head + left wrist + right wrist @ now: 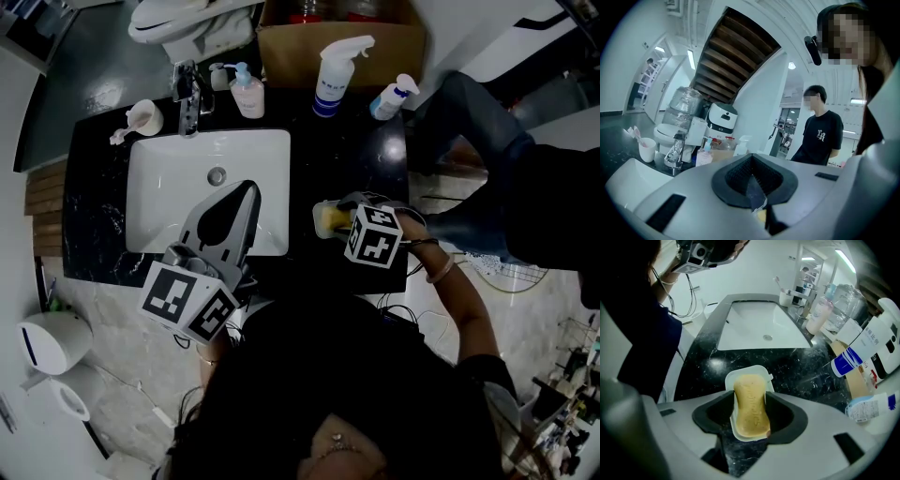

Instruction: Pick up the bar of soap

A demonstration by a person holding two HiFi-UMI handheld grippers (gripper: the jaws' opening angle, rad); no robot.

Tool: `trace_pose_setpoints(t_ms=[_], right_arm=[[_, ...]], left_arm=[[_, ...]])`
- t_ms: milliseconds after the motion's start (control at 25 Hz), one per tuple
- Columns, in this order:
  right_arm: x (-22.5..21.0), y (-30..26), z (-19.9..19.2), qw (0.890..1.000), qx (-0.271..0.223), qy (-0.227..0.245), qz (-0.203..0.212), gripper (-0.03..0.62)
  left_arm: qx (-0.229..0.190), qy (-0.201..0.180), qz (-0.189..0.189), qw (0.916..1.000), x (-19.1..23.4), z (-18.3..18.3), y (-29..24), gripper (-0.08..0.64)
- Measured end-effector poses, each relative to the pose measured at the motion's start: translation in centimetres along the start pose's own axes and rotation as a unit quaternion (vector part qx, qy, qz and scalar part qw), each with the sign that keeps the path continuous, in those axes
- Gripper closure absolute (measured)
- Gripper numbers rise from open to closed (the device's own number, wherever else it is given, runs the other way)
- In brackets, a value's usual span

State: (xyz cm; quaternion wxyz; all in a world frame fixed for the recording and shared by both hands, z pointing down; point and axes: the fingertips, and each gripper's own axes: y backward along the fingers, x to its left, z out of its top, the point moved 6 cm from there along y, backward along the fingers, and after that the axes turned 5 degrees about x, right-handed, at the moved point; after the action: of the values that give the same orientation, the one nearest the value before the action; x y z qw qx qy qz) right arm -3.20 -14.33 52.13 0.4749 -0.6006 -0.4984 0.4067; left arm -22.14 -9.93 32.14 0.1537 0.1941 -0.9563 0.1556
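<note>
The yellow bar of soap [751,404] lies in a white dish [746,373] on the black counter [787,366], right of the sink. My right gripper [750,401] stands over it with its jaws on either side of the bar, open and close to its sides. In the head view the soap [328,221] and my right gripper [339,223] sit at the counter's front edge. My left gripper [246,195] hangs over the sink with its jaws together and nothing between them; its own view points up at the room, with the gripper [751,161] at the bottom.
A white basin [159,206] with a faucet [190,98] fills the counter's left half. Behind it stand a cup [143,117], a pump bottle [247,94], two spray bottles [333,80] [389,98] and a cardboard box [281,47]. A person [820,133] stands beyond.
</note>
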Motion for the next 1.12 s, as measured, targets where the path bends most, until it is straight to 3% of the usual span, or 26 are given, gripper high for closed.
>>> trace_pose_setpoints(t_ms=[600, 1120], right_arm=[[-0.5, -1.2, 0.5, 0.998, 0.044, 0.023, 0.03, 0.402], [-0.5, -0.8, -0.2, 0.999, 0.007, -0.025, 0.026, 0.397]], left_arm=[[0.012, 0.0, -0.014, 0.9998, -0.2, -0.2, -1.0, 0.56], [0.017, -0.005, -0.032, 0.9993, -1.0, -0.1, -1.9, 0.56]])
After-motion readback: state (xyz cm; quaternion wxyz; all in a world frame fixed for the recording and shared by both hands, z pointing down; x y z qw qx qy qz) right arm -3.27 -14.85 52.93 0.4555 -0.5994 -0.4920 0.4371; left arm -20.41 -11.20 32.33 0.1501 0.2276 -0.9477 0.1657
